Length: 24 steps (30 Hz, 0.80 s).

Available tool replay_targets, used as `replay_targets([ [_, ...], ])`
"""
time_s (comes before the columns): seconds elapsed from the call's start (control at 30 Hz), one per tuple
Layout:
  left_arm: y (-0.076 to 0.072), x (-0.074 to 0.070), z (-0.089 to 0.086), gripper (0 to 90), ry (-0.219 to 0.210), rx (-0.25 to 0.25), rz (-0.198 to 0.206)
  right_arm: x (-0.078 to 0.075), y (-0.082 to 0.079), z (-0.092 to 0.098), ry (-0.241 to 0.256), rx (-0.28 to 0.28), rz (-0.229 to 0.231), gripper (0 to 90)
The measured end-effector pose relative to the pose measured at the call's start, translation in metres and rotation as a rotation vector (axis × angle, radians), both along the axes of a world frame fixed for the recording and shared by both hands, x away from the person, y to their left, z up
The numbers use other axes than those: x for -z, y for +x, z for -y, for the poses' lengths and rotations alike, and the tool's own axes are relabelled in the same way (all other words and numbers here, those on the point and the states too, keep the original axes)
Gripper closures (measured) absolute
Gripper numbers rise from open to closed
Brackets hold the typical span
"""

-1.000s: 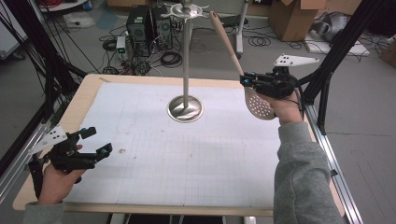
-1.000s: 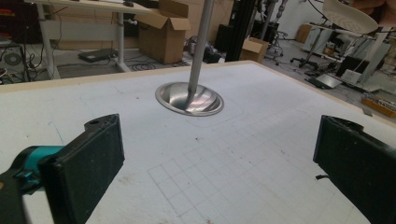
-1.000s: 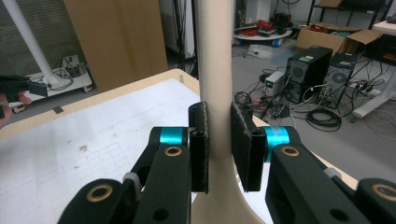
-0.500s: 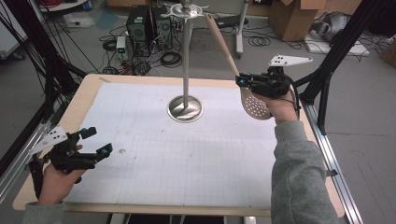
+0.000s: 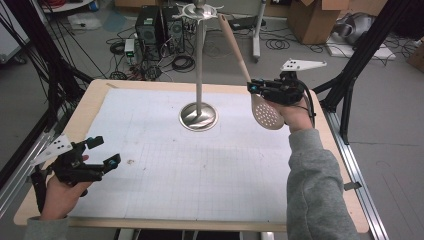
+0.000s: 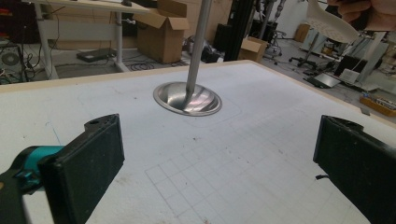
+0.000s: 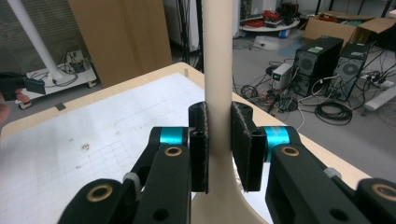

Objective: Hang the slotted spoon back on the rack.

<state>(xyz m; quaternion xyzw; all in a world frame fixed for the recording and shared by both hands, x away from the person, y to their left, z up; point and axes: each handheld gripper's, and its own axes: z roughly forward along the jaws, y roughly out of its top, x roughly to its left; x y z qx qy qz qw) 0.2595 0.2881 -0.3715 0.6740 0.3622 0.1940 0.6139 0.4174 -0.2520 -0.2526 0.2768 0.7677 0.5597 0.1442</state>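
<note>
A beige slotted spoon (image 5: pixel 266 111) with a long handle (image 5: pixel 234 45) hangs in the air at the table's right side, bowl down and handle tilted up toward the top of a metal stand (image 5: pixel 199 60). My right gripper (image 5: pixel 260 89) is shut on the handle just above the bowl; the right gripper view shows the handle (image 7: pixel 218 70) pinched between the pads (image 7: pixel 200 140). The stand's round base (image 6: pixel 187 99) sits at the middle back of the table. My left gripper (image 5: pixel 102 151) rests open at the front left corner, nothing between its jaws.
The white gridded mat (image 5: pixel 200 165) covers a wood-edged table (image 5: pixel 350 200). A hooked disc (image 5: pixel 199 10) tops the stand. Black frame posts (image 5: pixel 360 55) flank the table. Computers (image 5: pixel 150 25), cables and cardboard boxes (image 5: pixel 315 20) lie on the floor beyond.
My right gripper has carried the spoon leftward and slightly forward, bringing the handle's tip closer to the stand's top. The left gripper has stayed in place.
</note>
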Motion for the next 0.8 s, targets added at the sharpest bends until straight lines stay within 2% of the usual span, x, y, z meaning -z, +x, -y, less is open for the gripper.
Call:
replay_targets([
  [0.23,-0.001,-0.002,0.000,2.2,-0.001,0.002,0.007,0.006,0.006,-0.013,-0.022,0.001,-0.026,78.2],
  [0.8,-0.001,-0.001,-0.001,2.2,-0.006,0.001,0.004,0.016,0.021,-0.034,-0.033,-0.007,-0.047,78.4],
])
